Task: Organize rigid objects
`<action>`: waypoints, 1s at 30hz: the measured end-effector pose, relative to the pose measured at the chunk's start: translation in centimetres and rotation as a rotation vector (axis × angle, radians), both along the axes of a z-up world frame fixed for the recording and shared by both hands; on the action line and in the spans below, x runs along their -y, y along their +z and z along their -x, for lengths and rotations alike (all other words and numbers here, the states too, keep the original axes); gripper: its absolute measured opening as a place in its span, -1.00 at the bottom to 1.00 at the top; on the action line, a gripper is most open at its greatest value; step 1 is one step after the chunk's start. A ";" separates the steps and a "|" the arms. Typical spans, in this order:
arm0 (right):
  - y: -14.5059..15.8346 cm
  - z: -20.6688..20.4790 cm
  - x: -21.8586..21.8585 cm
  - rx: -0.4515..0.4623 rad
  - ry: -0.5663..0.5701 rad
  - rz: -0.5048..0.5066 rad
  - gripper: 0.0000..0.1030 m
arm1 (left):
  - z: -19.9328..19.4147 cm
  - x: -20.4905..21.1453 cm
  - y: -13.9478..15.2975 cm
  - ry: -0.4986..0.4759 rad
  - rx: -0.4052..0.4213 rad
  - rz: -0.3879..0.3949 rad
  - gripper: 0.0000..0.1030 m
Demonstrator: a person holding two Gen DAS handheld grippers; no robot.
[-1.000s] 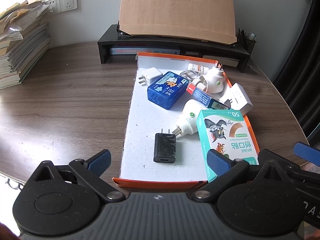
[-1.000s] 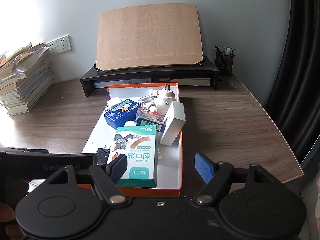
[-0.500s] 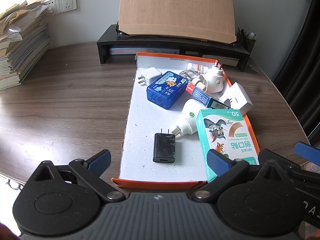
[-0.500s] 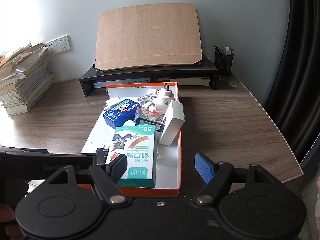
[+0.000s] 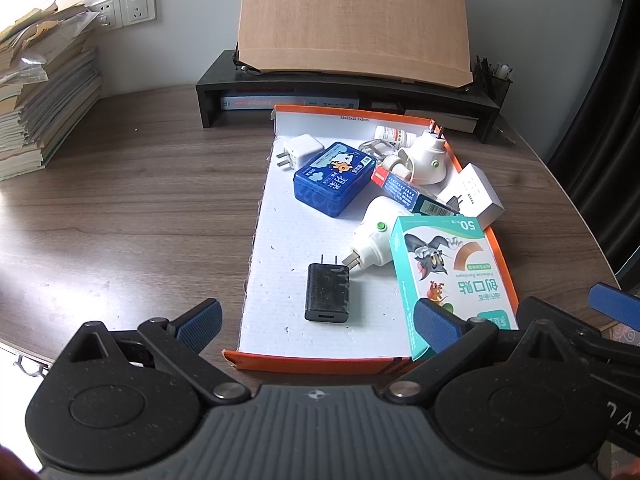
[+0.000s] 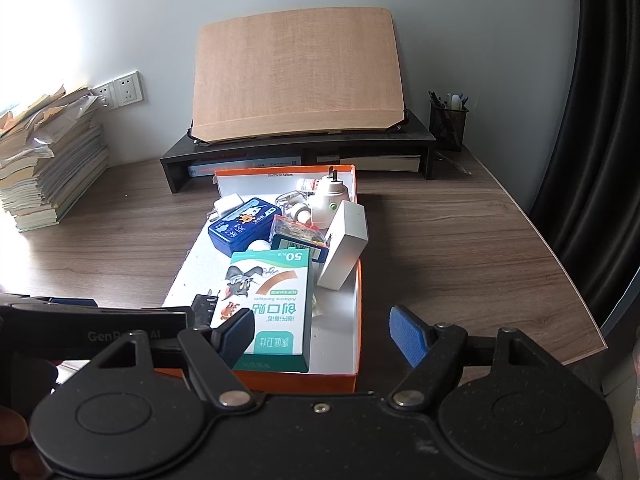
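An orange-edged white tray (image 5: 280, 280) (image 6: 356, 308) lies on the wooden desk. In it are a black charger (image 5: 327, 292), a teal bandage box (image 5: 452, 272) (image 6: 272, 300), a blue tin (image 5: 334, 178) (image 6: 242, 229), white plug-in devices (image 5: 372, 236) (image 5: 428, 156), a white charger (image 5: 300, 149), a white box (image 5: 474, 194) (image 6: 344, 248), a red-and-blue carton (image 5: 404, 192) and a small bottle (image 5: 390, 134). My left gripper (image 5: 318, 324) is open and empty at the tray's near edge, just short of the black charger. My right gripper (image 6: 324, 332) is open and empty over the tray's near right corner, beside the bandage box.
A black monitor riser (image 5: 344, 88) (image 6: 300, 148) carrying a leaning wooden board (image 5: 352, 20) stands behind the tray. A stack of papers (image 5: 40, 100) (image 6: 48, 160) sits at the far left. A pen holder (image 6: 448, 124) stands at the back right. A dark curtain (image 6: 600, 120) hangs beyond the desk's right edge.
Both views have shifted very slightly; the grippers stay open and nothing in the tray has moved.
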State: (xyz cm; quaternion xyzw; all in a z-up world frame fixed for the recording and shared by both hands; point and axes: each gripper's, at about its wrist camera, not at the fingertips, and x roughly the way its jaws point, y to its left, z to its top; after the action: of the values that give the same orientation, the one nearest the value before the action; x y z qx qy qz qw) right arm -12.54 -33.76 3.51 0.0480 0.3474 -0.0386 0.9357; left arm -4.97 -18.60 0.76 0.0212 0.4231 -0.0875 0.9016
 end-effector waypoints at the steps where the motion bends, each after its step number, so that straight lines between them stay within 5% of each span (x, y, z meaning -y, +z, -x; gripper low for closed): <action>1: 0.0 0.1 0.0 0.001 0.001 0.000 0.72 | 0.0 0.0 0.0 0.001 0.001 -0.001 1.00; 30: 0.0 0.5 0.1 0.004 0.007 -0.006 0.72 | 0.8 0.3 0.2 0.012 0.004 0.003 1.00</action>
State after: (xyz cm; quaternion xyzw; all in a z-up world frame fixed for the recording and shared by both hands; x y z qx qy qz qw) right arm -13.05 -33.88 3.56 0.0495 0.3458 -0.0341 0.9364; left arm -5.75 -18.91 0.93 0.0173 0.4215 -0.0829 0.9029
